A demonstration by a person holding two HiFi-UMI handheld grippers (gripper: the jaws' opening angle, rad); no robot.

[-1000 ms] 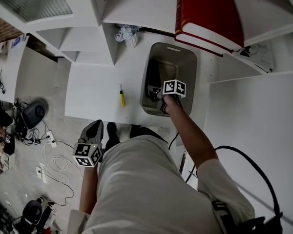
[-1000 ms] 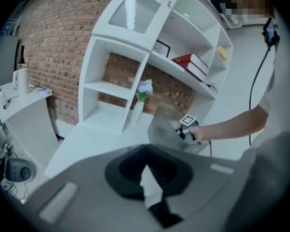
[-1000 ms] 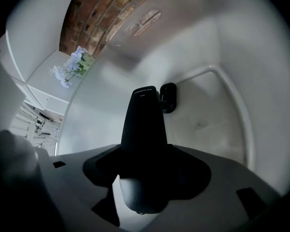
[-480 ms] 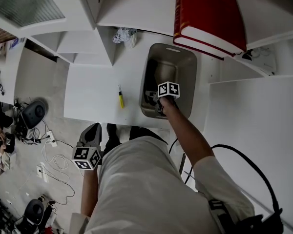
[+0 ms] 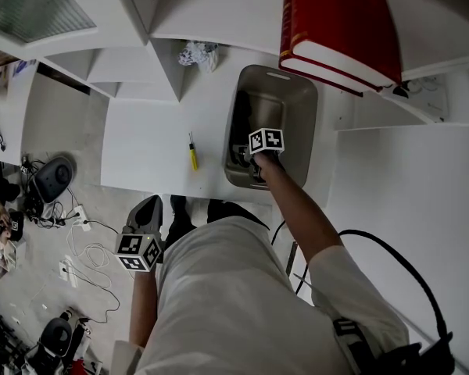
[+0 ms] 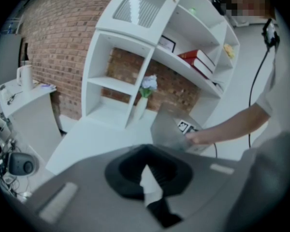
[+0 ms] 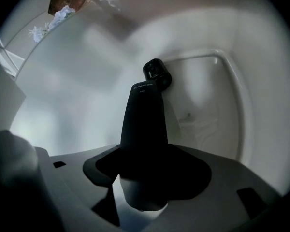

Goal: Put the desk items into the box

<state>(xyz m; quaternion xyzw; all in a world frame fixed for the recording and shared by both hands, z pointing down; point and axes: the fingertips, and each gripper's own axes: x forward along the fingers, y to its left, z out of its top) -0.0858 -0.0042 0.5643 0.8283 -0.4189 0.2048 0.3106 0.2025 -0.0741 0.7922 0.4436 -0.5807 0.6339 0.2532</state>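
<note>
A: While the head view is looking steeply down, where are the right tongs (image 5: 250, 156) sitting?

B: They are sitting down inside the grey box (image 5: 291, 100), which is standing on the white tabletop (image 5: 148, 143) below the shelf carrying the red books (image 5: 336, 22). Their marker cube (image 5: 266, 141) is showing over the box's near end.

A: And the left tongs (image 5: 150, 206)?

B: They are hanging low beside the person's hip, over the floor (image 5: 78, 209), well apart from the box. A yellow-handled screwdriver (image 5: 192, 154) is lying on the tabletop to the left of the box, not touching it.

A: What is the left gripper view giving us?

B: The left tongs are standing slightly apart with nothing between them. That part is blurring, so I am reading only a pale gap beside a ribbed pad. Beyond them the box is sitting on the tabletop with the person's hand (image 6: 200, 138) at its rim. A vase of flowers (image 6: 141, 105) is standing behind it to the left.

A: And the right gripper view?

B: The right tongs are gripping a black tapering item (image 7: 145, 124), holding it inside the box above the pale bottom. A short black cylinder (image 7: 157, 75) is sitting right at the item's far tip. I cannot tell whether the two are one piece.
</note>
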